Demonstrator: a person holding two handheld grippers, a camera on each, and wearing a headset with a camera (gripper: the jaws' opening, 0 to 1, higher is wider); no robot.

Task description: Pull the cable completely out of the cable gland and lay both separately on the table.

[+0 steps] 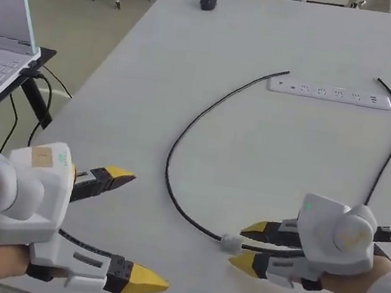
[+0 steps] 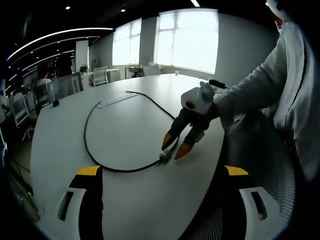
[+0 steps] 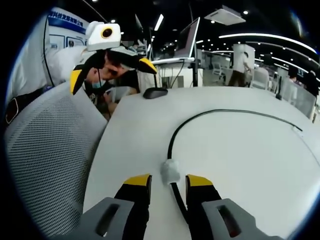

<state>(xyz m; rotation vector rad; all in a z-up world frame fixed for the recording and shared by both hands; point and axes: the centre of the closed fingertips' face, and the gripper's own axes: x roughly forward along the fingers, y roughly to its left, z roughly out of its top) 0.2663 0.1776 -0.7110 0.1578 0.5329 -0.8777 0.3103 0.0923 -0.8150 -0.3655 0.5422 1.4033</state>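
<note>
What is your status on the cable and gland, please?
Left gripper open, held aside. Right gripper open, fingers flanking cable gland. Cable through gland, both on table. Power strip far off, no obstruction.

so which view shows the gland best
The right gripper view: the gland lies close and large, just ahead of the open right tool. The head view shows it small by that tool; the left gripper view, a tiny pale speck.

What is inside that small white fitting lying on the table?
The black cable runs through the white cable gland, in one end and out the other. The stretch inside is hidden by its body.
</note>
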